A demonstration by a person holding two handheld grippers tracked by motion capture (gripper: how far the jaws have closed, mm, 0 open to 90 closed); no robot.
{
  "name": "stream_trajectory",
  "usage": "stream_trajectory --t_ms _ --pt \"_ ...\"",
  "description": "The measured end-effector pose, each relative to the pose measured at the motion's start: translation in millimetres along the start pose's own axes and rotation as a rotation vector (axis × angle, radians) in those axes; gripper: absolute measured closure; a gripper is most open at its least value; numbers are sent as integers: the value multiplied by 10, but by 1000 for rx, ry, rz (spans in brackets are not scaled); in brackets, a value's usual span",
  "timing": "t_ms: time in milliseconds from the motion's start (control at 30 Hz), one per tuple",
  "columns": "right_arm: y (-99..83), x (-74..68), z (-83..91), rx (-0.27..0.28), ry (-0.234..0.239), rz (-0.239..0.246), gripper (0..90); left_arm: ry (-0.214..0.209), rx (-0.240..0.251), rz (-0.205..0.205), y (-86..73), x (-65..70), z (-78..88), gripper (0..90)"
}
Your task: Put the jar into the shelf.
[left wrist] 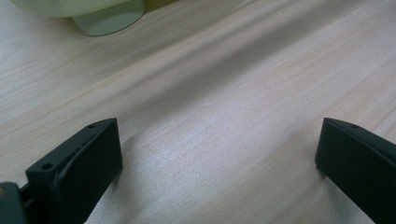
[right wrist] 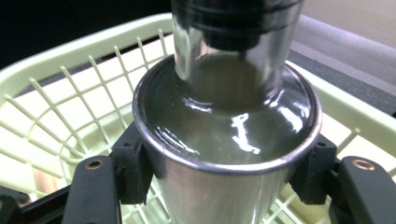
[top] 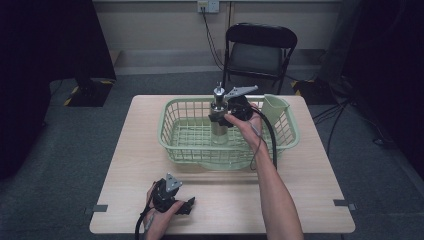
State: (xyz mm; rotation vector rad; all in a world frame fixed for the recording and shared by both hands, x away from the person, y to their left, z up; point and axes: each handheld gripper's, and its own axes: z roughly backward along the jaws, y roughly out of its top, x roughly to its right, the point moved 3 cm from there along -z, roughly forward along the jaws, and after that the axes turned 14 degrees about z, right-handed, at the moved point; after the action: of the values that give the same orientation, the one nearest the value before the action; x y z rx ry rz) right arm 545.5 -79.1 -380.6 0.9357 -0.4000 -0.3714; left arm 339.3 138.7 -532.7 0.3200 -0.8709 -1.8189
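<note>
One steel shaker (right wrist: 224, 154) hangs inside green basket (top: 170, 120).

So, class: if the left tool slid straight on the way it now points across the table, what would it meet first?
Probably the pale green basket. The left tool rests open on bare table, and the basket's base lies ahead, slightly left of its line, so it might just pass.

1. A light wooden counter (top: 150, 150) stands on grey carpet floor (top: 65, 150)
2. A black folding chair (top: 258, 50) sits behind it
3. The pale wall (top: 160, 25) carries a socket (top: 208, 6) with a cable plugged in
</note>
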Motion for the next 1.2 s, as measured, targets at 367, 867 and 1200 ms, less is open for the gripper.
stream_trajectory --t_ms 367,867,1200 --pt "-63 19 -73 -49 20 -7 348 0 0 2 -1 1 0 3" --pt "-124 -10 -24 -82 49 18 346 0 0 2 -1 1 0 3" --pt "-150 -39 12 -93 57 31 338 0 0 2 -1 1 0 3"
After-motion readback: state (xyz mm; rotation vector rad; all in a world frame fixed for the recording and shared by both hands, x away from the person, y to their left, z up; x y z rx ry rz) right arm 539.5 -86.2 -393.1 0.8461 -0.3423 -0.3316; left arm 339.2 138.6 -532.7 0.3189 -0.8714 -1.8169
